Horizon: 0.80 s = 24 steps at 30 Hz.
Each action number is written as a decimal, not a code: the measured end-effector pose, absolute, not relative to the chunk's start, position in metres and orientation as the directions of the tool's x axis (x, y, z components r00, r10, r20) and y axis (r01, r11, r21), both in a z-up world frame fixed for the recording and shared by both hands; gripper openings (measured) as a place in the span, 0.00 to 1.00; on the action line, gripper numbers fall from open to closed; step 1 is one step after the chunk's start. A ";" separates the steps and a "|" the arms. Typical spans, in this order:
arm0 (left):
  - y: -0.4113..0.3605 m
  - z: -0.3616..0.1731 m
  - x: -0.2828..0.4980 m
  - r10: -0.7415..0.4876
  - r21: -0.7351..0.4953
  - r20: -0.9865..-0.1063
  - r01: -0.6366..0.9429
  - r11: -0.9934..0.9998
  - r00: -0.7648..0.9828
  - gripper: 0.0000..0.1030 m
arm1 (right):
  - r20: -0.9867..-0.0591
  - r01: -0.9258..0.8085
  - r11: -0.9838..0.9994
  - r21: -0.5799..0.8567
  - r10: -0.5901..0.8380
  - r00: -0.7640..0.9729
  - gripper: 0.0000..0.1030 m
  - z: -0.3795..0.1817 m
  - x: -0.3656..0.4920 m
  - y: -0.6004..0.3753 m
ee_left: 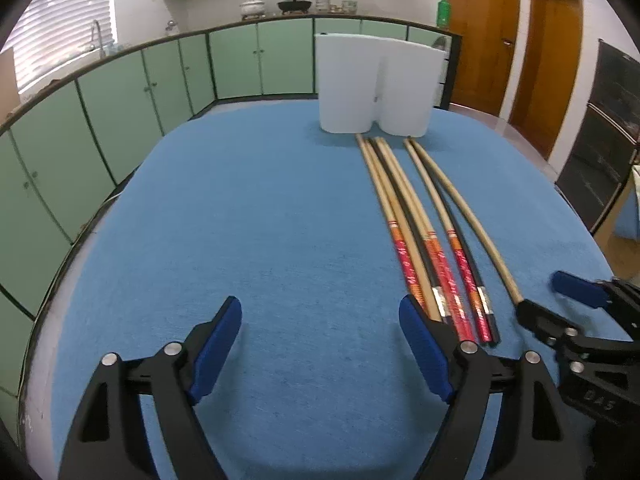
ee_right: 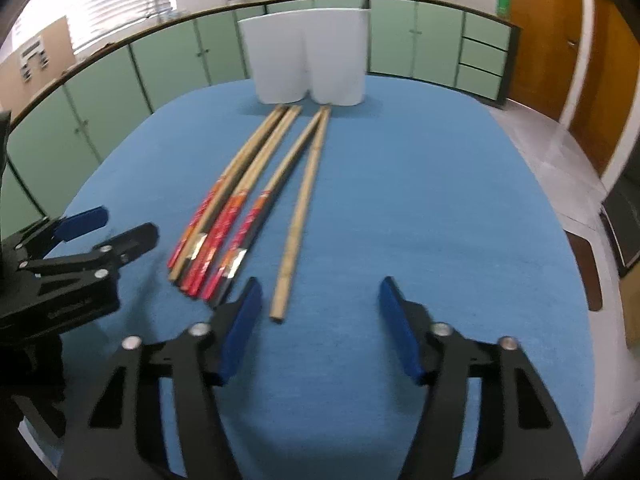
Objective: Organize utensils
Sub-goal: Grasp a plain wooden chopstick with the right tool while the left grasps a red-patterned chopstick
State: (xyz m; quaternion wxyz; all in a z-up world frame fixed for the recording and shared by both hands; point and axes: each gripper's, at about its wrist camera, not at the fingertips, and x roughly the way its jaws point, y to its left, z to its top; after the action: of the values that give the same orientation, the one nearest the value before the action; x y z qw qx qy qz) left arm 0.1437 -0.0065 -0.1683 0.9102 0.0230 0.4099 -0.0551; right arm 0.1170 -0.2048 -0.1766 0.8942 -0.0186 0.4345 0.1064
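Observation:
Several long chopsticks (ee_left: pixel 416 224) with red and orange patterned ends lie side by side on the blue table cloth (ee_left: pixel 280 240), tips pointing at a white two-part holder (ee_left: pixel 376 84). One plain bamboo chopstick (ee_right: pixel 298 216) lies apart on the right of the bunch (ee_right: pixel 236 208). My left gripper (ee_left: pixel 320 344) is open and empty, its right finger next to the chopstick ends. My right gripper (ee_right: pixel 320 320) is open and empty, just right of the plain chopstick's near end. The holder (ee_right: pixel 308 60) stands at the table's far side.
Green kitchen cabinets (ee_left: pixel 132 92) with a counter run behind and left of the table. Wooden doors (ee_left: pixel 516 40) stand at the right. Each gripper shows in the other's view: the right gripper (ee_left: pixel 568 300) and the left gripper (ee_right: pixel 96 232).

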 end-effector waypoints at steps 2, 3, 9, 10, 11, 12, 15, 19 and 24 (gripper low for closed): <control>-0.008 -0.169 0.142 -0.094 -0.007 -0.748 0.134 0.991 0.657 0.78 | -0.786 -0.223 0.974 0.047 0.174 0.593 0.41 -0.178 0.117 -0.199; -0.009 -0.168 0.143 -0.099 -0.008 -0.747 0.140 0.990 0.657 0.78 | -0.786 -0.228 0.973 0.043 0.174 0.593 0.33 -0.178 0.116 -0.198; -0.016 -0.170 0.144 -0.125 -0.002 -0.756 0.189 0.982 0.643 0.79 | -0.782 -0.222 0.972 0.073 0.193 0.592 0.07 -0.176 0.114 -0.204; -0.016 -0.171 0.144 -0.124 0.002 -0.759 0.192 0.981 0.640 0.79 | -0.782 -0.220 0.972 0.080 0.198 0.591 0.07 -0.176 0.115 -0.206; -0.018 -0.172 0.145 -0.131 0.000 -0.763 0.202 0.979 0.633 0.79 | -0.781 -0.219 0.972 0.082 0.199 0.591 0.07 -0.176 0.114 -0.207; -0.018 -0.173 0.145 -0.136 -0.002 -0.766 0.209 0.978 0.628 0.79 | -0.781 -0.217 0.973 0.080 0.196 0.592 0.07 -0.176 0.114 -0.208; -0.019 -0.175 0.147 -0.144 -0.006 -0.774 0.221 0.975 0.616 0.80 | -0.782 -0.212 0.974 0.079 0.193 0.593 0.07 -0.176 0.114 -0.210; -0.007 -0.178 0.152 -0.126 -0.032 -0.786 0.164 0.986 0.605 0.82 | -0.782 -0.212 0.974 0.076 0.190 0.593 0.07 -0.176 0.115 -0.210; -0.003 -0.174 0.152 -0.092 -0.013 -0.784 0.133 0.991 0.614 0.82 | -0.782 -0.209 0.975 0.076 0.188 0.594 0.07 -0.176 0.115 -0.211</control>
State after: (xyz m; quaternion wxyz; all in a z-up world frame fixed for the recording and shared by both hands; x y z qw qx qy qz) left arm 0.1516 -0.0026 -0.1745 0.8981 0.0233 0.4347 -0.0626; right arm 0.1152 -0.2114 -0.1761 0.8927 -0.0117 0.4365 0.1111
